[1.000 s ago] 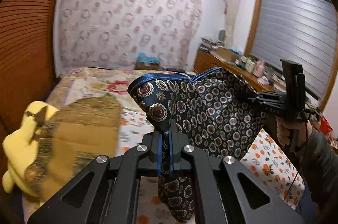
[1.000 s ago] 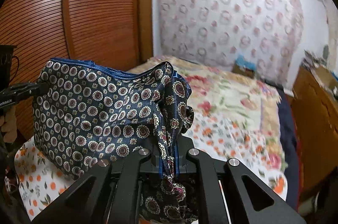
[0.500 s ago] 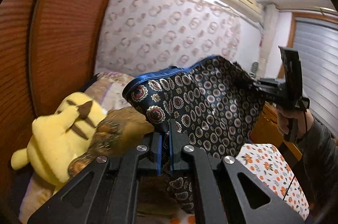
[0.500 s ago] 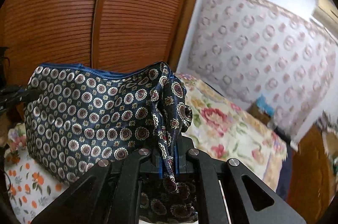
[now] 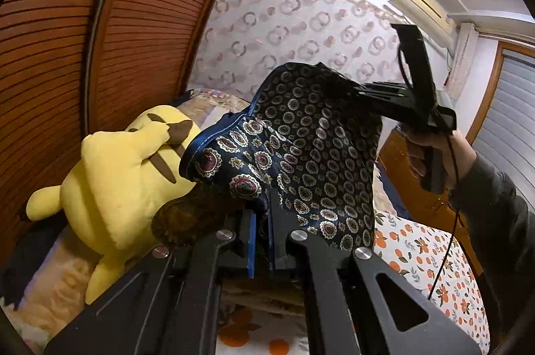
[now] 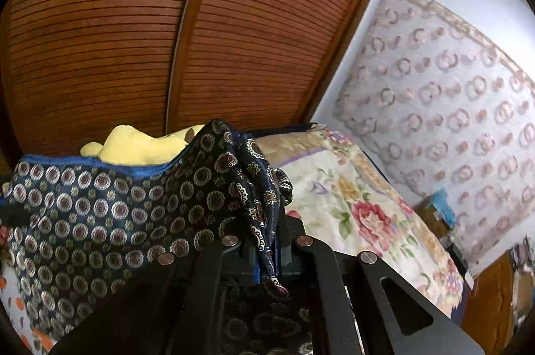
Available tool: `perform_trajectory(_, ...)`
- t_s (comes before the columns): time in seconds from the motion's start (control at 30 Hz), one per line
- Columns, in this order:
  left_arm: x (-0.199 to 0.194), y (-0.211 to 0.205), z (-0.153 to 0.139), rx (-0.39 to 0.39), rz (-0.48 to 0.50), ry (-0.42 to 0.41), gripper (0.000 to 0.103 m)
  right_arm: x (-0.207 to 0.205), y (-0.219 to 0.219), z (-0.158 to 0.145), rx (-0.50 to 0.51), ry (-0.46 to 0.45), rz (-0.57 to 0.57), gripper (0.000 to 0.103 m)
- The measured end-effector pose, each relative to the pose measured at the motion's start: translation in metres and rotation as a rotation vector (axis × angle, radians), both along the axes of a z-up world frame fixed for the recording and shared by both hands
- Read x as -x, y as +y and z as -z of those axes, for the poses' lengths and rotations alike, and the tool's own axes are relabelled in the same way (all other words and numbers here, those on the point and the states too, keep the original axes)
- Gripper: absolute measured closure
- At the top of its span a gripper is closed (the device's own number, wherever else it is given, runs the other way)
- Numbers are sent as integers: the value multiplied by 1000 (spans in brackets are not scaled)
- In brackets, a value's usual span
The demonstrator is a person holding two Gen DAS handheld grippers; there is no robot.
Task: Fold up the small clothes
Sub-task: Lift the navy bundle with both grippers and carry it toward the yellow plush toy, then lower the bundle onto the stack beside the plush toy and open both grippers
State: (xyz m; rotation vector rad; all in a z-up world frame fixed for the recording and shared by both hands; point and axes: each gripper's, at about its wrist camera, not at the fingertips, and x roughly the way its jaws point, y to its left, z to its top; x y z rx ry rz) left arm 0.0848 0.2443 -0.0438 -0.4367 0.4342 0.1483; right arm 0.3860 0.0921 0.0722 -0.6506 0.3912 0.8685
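While both grippers clamp one cloth, it hangs stretched btwn them, off the bed.
Cloth (image 5: 311, 141): navy w/ circle print, blue hem; 1 piece, held up in the air.
Left gripper (image 5: 262, 241): fingers closed on a bunched edge of cloth; fabric rises from the jaws & spreads right.
Right gripper (image 6: 267, 254): fingers pinched tight on a gathered corner; a tail of cloth dangles down thru the jaws, rest spreads left.
Hand (image 5: 431, 151): 1 seen, wrapped round right gripper handle, dark sleeve.
Plush toy (image 5: 123, 181): 1, yellow, lying on bed (image 6: 351, 187) behind cloth, near wood wardrobe (image 6: 133, 20).
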Motion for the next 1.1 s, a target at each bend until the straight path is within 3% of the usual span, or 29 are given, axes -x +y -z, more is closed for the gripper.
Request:
perform_trajectory(0.2, -1, -1, 4, -20, -15, 43, 97, -16, 25, 10, 7, 19, 48, 98)
perform_trajectory(0.27, -2, -3, 3, -27, -16, 52, 97, -23, 22, 13, 9, 38, 82, 82)
perform_trajectory(0.3, -2, -4, 3, -34, -16, 57, 97, -25, 21, 13, 4, 51, 97, 67)
perform_trajectory(0.33, -3, -5, 3, -40, -19, 60, 97, -27, 16, 11, -9, 60, 110, 58)
perform_trajectory(0.43, -5, -7, 3, -56, -28, 77, 97, -28, 1, 5, -67, 84, 136, 44)
perform_trajectory(0.63, -8, -8, 3, -101, -46, 108, 88, -26, -18, 23, -134, 233, 93, 43)
perform_trajectory(0.73, -7, -7, 3, -109, -49, 111, 77, -34, -20, 46, -115, 284, 101, 43)
perform_trajectory(0.8, -6, -8, 1, -117, -44, 110, 58, -38, -17, 63, -100, 305, 110, 43)
perform_trajectory(0.83, -5, -8, 0, -124, -40, 108, 53, -40, -15, 69, -99, 314, 118, 42)
perform_trajectory(0.9, -4, -8, -3, -137, -36, 105, 20, -43, -13, 77, -104, 310, 131, 43)
perform_trajectory(1.0, 2, -10, -9, -174, -54, 90, 1, -41, -15, 78, -134, 304, 140, 42)
perform_trajectory(1.1, 5, -11, -13, -206, -67, 88, 0, -32, -18, 75, -149, 301, 142, 42)
